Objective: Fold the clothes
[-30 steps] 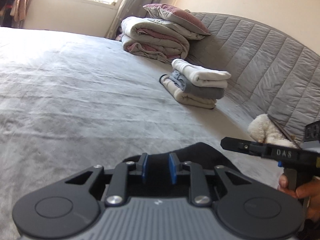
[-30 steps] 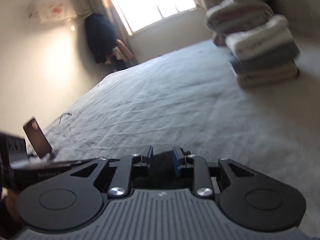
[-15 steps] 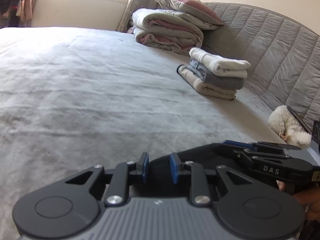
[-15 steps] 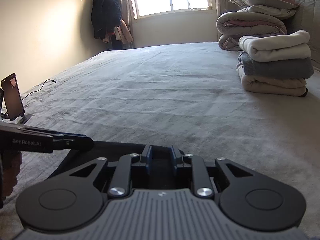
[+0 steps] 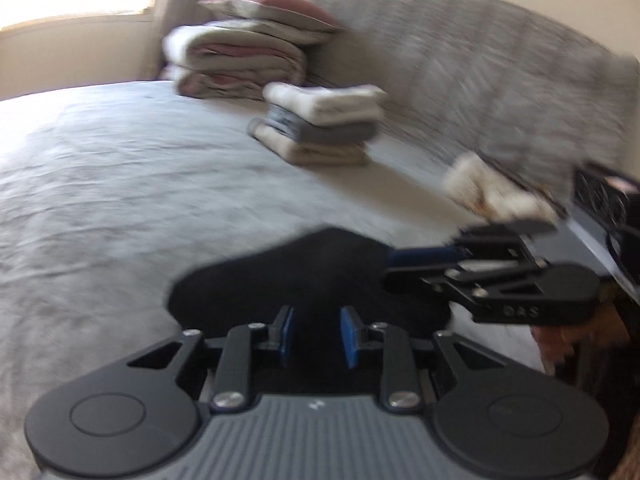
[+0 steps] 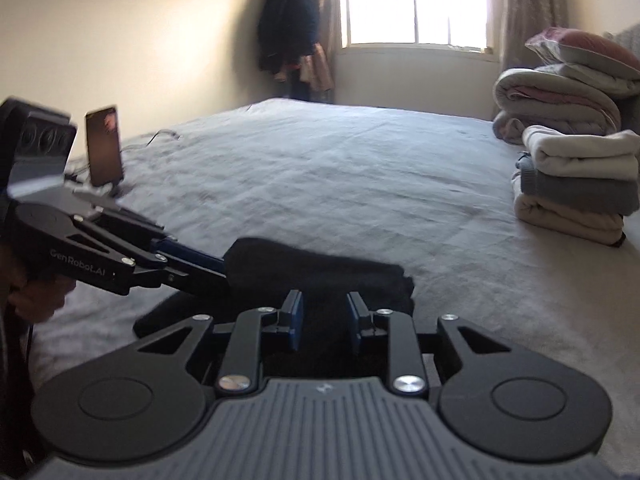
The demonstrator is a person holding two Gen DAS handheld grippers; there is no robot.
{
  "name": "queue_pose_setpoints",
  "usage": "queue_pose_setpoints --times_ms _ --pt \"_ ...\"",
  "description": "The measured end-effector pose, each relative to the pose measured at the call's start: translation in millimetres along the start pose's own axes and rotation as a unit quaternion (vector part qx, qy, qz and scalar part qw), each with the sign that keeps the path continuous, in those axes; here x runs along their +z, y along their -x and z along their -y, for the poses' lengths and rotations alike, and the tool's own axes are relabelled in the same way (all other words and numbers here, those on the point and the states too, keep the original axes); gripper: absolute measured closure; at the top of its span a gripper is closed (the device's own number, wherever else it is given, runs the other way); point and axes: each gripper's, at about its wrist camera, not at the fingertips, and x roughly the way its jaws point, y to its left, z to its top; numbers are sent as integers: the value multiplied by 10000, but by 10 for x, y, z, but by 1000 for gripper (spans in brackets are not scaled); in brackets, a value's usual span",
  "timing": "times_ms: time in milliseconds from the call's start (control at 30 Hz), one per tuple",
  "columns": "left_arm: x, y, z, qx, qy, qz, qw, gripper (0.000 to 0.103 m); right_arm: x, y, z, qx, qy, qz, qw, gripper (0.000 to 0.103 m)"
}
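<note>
Black clothing [image 5: 316, 276] is being held up just above the grey bed [image 5: 120, 184], bunched into a thick roll, and it is being gripped from both ends. In the left wrist view the left hand-held gripper [image 5: 316, 336] is being shown with its blue pads [image 5: 286, 336] set a little apart and the black clothing filling the gap between them, so it is being clamped on the fabric. The right hand-held gripper [image 5: 416, 258] is being seen from the side there, its blue fingers [image 5: 424, 257] being pressed into the right end of the black clothing.

In the right wrist view the black clothing [image 6: 320, 276] is being seen as a roll lying across the frame, with the right hand-held gripper [image 6: 323, 320] being closed on its near edge. The left hand-held gripper [image 6: 216, 272] is being pushed into the left end of the roll, clamped on it.

Beyond the black clothing, a stack of folded clothes [image 6: 576, 184] is being kept on the bed, and behind that stack a pile of folded quilts [image 6: 560, 96] with a pillow on top. A phone [image 6: 105, 146] is being propped upright on the bed left of the black clothing. A white soft toy [image 5: 492, 192] is being left on the bed to the right of the black clothing, though it is blurred.
</note>
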Motion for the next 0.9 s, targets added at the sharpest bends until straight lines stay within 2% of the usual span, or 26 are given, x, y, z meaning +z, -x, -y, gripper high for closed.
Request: queue_pose_setpoints --times_ms 100,233,500,667,767,833,900 --pt "-106 -12 93 -120 -229 -213 9994 76 -114 16 -19 -51 188 -215 9996 75" --pt "-209 27 146 -161 -425 -369 9983 73 -201 108 23 -55 193 -281 9994 72" --pt "-276 164 172 -479 -626 -590 9951 62 -242 191 55 -56 205 -451 9988 68" --pt "-267 219 144 -759 -478 -724 9933 56 -186 216 110 66 15 -486 9988 57" --pt "-240 250 95 -1026 -246 -757 9915 50 -151 237 177 200 -218 -480 9984 43" --pt "-210 274 55 -996 -76 -651 9929 46 -118 230 233 269 -477 -476 9974 42" --pt "-173 303 3 -887 134 -498 9947 37 -84 202 315 388 -887 -505 9940 41"
